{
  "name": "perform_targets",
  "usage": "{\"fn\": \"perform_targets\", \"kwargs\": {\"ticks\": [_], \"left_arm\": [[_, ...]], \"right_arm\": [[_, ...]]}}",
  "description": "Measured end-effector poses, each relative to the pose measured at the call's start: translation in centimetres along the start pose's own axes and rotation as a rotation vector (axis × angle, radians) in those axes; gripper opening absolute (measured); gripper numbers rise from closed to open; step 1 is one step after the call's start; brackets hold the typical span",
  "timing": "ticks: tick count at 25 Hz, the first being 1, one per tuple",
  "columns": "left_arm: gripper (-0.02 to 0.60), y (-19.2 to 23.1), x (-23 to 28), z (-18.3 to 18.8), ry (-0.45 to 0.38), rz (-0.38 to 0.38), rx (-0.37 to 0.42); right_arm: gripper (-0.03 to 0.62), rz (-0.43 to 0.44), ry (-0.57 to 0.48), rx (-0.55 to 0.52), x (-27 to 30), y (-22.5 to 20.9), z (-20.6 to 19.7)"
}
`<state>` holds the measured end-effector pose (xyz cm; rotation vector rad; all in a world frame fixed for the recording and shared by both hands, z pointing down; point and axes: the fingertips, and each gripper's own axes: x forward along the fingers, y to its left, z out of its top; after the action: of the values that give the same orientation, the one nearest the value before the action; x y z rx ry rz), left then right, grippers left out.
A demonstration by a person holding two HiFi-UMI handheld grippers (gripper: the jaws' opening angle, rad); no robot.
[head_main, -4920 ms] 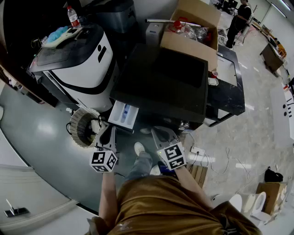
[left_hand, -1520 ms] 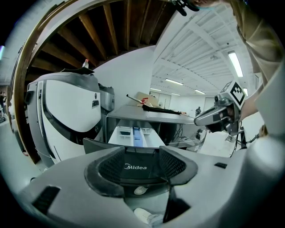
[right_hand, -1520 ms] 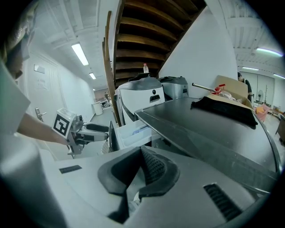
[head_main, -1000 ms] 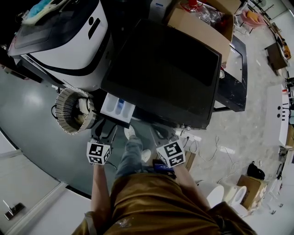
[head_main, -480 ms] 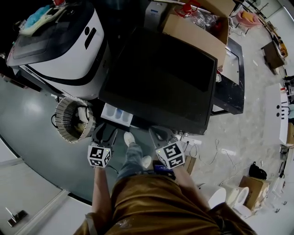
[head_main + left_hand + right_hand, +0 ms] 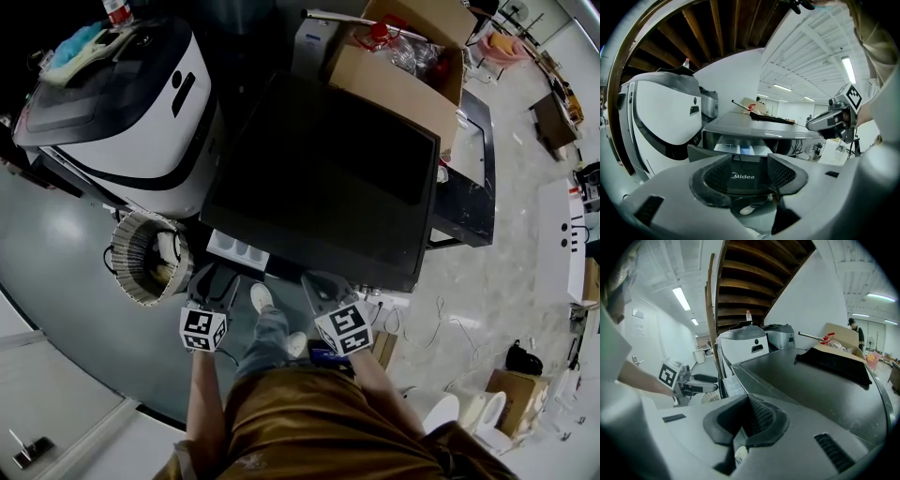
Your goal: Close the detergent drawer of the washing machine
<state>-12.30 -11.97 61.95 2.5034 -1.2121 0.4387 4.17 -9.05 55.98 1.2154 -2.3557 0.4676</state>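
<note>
The dark washing machine [image 6: 328, 178] fills the middle of the head view. Its detergent drawer [image 6: 236, 249] sticks out a short way at the front left, white inside. My left gripper [image 6: 214, 274] is right at the drawer, open. In the left gripper view the drawer's dark front panel [image 6: 742, 176], marked Midea, sits between the wide-apart pads of that gripper [image 6: 747, 178]. My right gripper [image 6: 315, 279] hangs in front of the machine's middle, apart from the drawer, with nothing in it. Its pads [image 6: 757, 420] look closed together, so the right gripper [image 6: 743, 430] is shut.
A white top-loading machine [image 6: 122, 103] stands left of the dark one. A woven basket [image 6: 145, 246] sits on the floor by the drawer. An open cardboard box [image 6: 403, 56] rests behind, a black table [image 6: 469, 187] to the right. Cables and a power strip [image 6: 398, 300] lie near my feet.
The drawer has slid in; far less of its white inside shows than before. My left gripper followed it toward the machine. The right gripper stayed near the machine's front.
</note>
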Motion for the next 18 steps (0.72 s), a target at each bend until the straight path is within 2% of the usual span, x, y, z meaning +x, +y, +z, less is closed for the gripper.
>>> {"fn": "perform_targets", "kwargs": {"ticks": [18], "left_arm": [[0.239, 0.8, 3.1, 1.6, -0.001, -0.019, 0.018]], "right_arm": [[0.012, 0.003, 0.015, 0.018, 1.5, -1.2, 0.2]]}}
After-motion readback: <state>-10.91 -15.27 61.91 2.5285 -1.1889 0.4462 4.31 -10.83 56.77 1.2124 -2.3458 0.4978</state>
